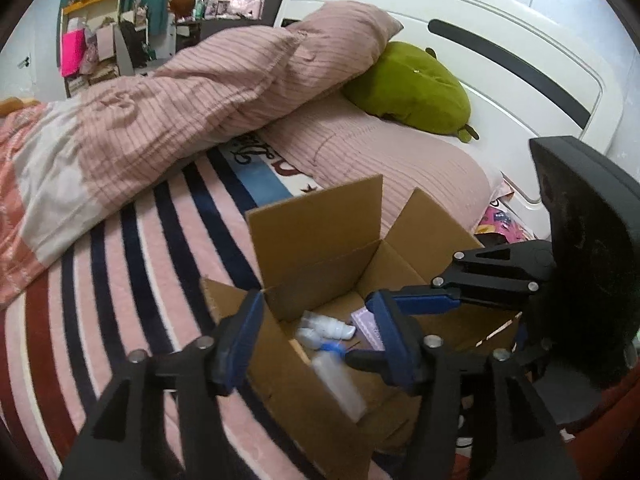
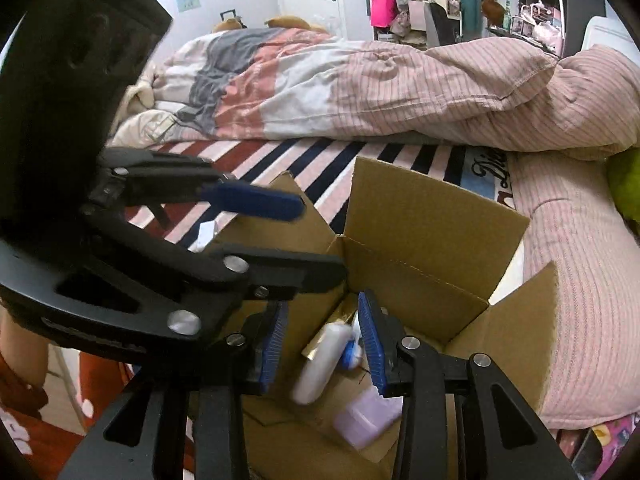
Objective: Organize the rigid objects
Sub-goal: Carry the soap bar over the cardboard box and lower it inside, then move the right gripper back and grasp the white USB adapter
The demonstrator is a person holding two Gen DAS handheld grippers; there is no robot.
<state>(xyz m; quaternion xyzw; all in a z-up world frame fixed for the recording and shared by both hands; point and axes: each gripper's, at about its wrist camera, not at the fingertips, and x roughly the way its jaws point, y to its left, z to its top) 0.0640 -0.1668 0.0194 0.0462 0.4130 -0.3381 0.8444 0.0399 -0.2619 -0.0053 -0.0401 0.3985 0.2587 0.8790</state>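
Note:
An open cardboard box (image 1: 320, 240) stands on the striped bed; it also shows in the right wrist view (image 2: 432, 220). Inside lie white plastic bottles (image 1: 328, 330), a blurred translucent bottle (image 1: 340, 384) and a lilac container (image 1: 366, 322). My left gripper (image 1: 316, 334) is open and empty over the box's near edge. My right gripper (image 2: 324, 344) is open above the box interior, with a white bottle with a blue cap (image 2: 320, 364) blurred below and between its fingers, and a lilac container (image 2: 366, 416) under it. The right gripper (image 1: 412, 300) reaches in from the right in the left wrist view.
A pink striped duvet (image 1: 168, 112) is bunched across the bed. A green plush (image 1: 412, 88) leans on the white headboard (image 1: 500, 48). A pink pillow (image 2: 580, 280) lies right of the box. Cluttered shelves (image 2: 400, 4) stand at the far wall.

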